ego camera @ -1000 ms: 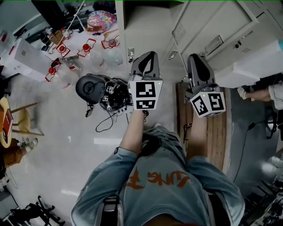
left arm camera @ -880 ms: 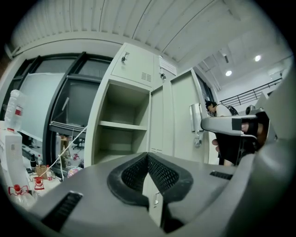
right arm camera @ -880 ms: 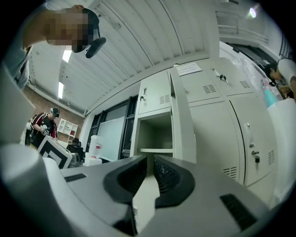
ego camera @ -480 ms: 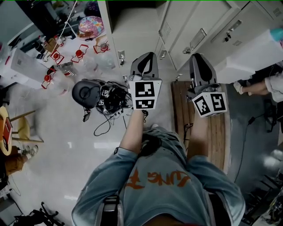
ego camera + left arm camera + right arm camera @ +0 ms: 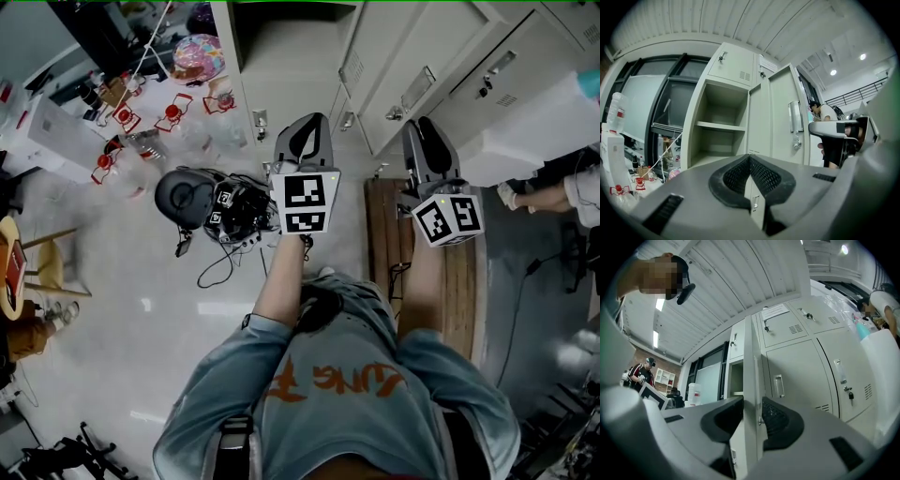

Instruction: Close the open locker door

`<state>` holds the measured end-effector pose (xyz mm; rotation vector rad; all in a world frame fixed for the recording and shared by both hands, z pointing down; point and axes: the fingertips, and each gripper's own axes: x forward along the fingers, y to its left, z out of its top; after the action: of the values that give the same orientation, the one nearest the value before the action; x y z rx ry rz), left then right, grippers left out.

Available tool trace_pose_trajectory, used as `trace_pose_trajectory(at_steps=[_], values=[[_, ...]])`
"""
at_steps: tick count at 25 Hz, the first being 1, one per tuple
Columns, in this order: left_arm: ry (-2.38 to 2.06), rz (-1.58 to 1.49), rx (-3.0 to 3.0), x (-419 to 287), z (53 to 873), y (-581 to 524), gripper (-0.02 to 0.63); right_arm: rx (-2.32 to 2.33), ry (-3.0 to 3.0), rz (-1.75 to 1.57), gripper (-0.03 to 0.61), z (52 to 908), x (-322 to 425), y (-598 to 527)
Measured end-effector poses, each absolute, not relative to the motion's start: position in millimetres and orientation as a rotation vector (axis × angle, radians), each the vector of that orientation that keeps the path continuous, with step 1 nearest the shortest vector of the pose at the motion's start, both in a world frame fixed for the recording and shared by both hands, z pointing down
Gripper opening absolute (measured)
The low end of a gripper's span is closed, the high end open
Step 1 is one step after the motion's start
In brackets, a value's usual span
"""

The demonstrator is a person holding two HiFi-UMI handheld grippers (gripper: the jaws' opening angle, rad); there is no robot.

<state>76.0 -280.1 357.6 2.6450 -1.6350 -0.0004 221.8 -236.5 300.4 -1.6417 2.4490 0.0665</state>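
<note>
The open locker (image 5: 719, 126) shows bare shelves, and its grey door (image 5: 780, 117) with a handle stands swung out to the right of it. In the head view the locker (image 5: 281, 66) and door (image 5: 403, 70) lie just beyond both grippers. My left gripper (image 5: 302, 131) points at the locker with its pads touching, shut and empty (image 5: 750, 159). My right gripper (image 5: 424, 131) is opening its jaws (image 5: 752, 420). The door's edge (image 5: 749, 362) shows upright in the gap between the pads, and neither pad presses on it.
A wooden bench (image 5: 459, 281) lies under my right arm. A black helmet with cables (image 5: 192, 192) sits on the floor at left, with red-capped bottles (image 5: 169, 112) behind it. Another person (image 5: 553, 192) stands at the right by a white box (image 5: 525, 141).
The lockers have slid down and left in the head view as I moved nearer. Both grippers keep almost the same place; the right one has shifted slightly right.
</note>
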Motion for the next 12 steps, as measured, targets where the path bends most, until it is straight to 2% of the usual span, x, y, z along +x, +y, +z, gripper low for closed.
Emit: trace_pose_trajectory(at_steps=[12], values=[[-1.682,0.006,2.610,61,360,-279,0.021,-1.591,2.523,0.043,0.115,310,202,-245]])
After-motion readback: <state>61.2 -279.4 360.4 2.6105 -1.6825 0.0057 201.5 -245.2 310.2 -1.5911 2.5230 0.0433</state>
